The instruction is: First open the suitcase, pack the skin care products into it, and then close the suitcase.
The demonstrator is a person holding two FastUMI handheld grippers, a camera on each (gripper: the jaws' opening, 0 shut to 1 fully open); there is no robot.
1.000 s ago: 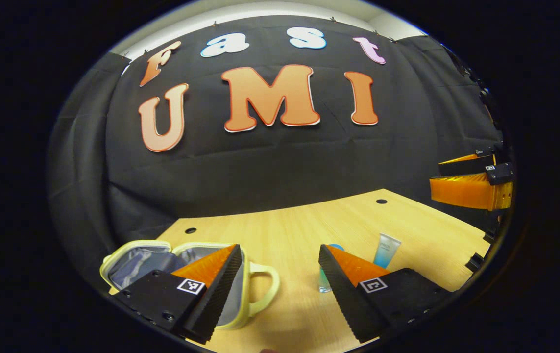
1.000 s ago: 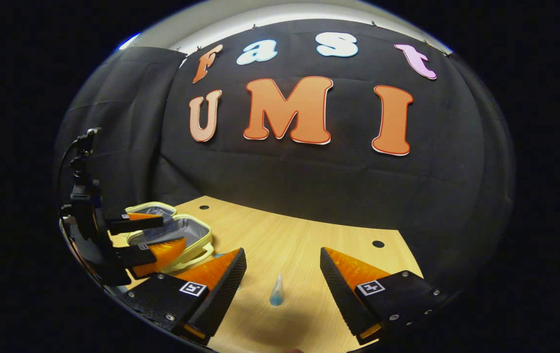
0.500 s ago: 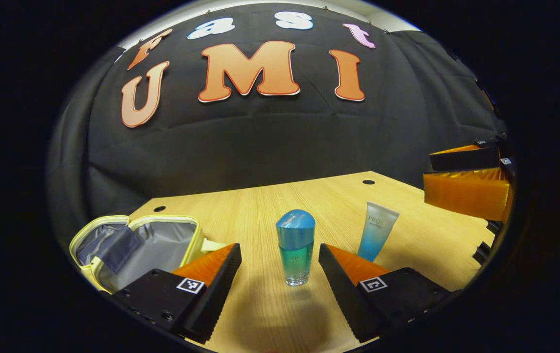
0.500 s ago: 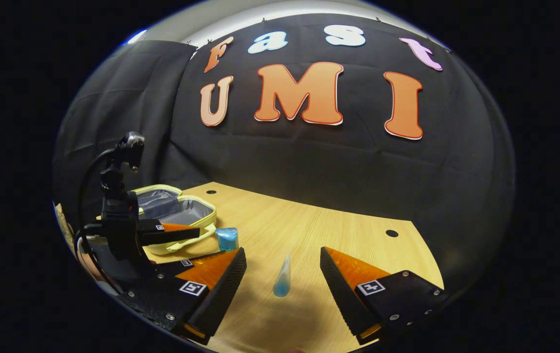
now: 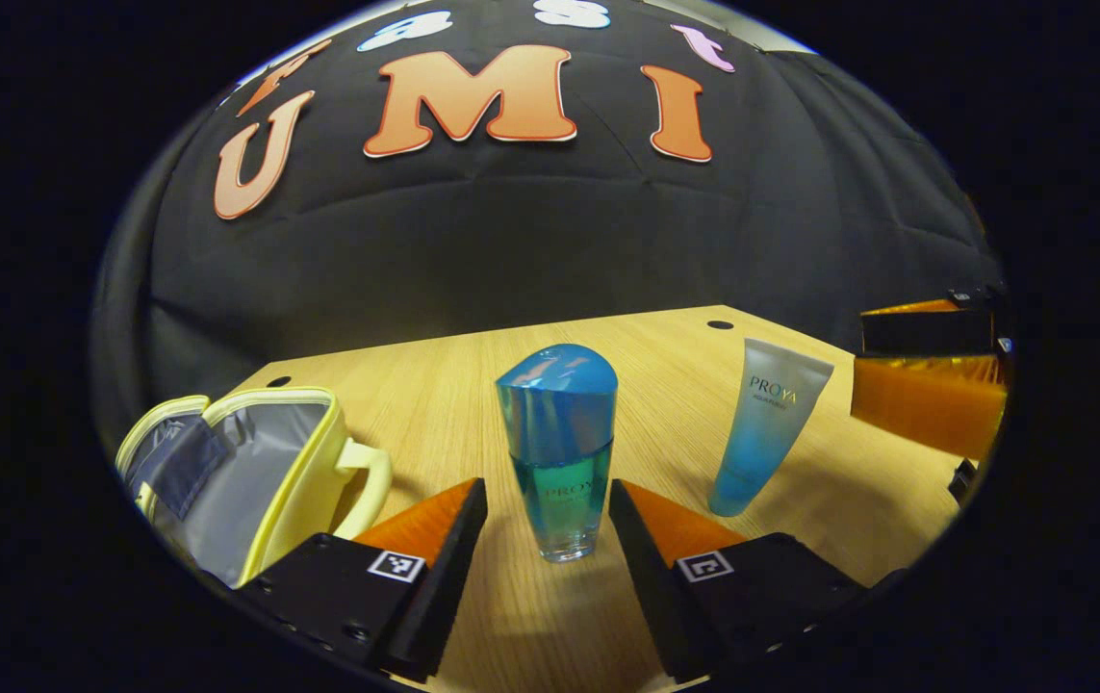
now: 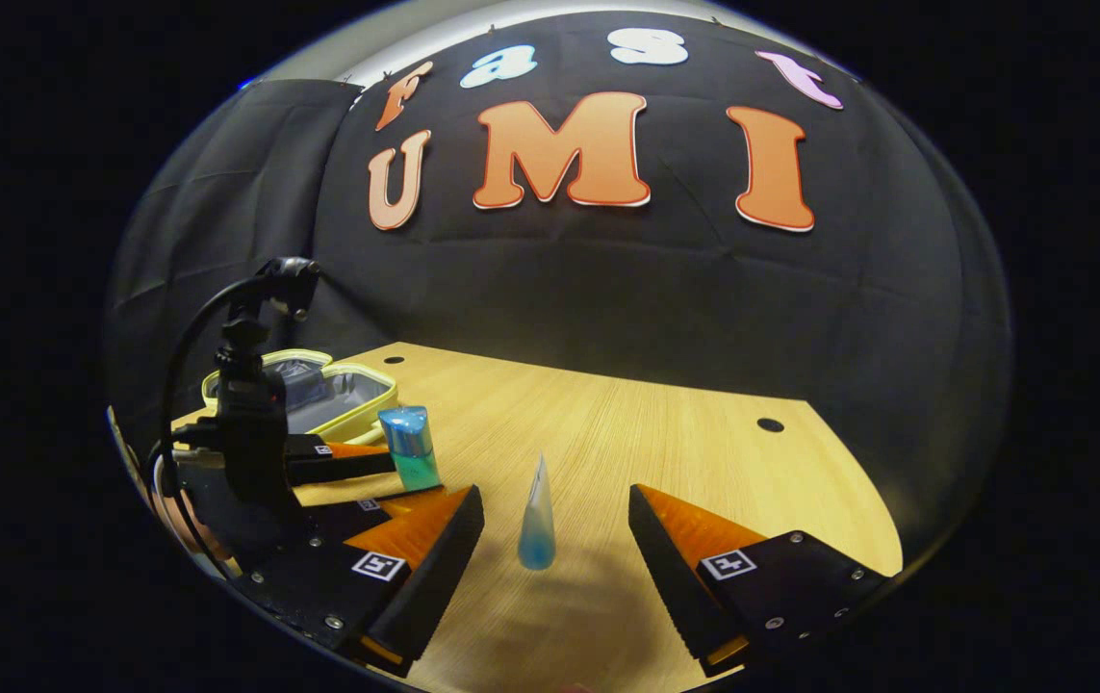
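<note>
Left gripper view: the blue-capped bottle (image 5: 557, 452) stands upright on the table (image 5: 473, 385), framed between the left tongs (image 5: 547, 515), whose fingers are spread apart and do not touch the glass, a stance that suits closing on its body. Just right of it the tube (image 5: 763, 423) stands on its cap; in the right gripper view the right tongs (image 6: 556, 525) flank that tube (image 6: 537, 525), equally apart and not gripping. Farther left lies the suitcase (image 5: 251, 472), a small yellow-trimmed case, already open with its grey lining exposed, placed near enough to receive both products.
</note>
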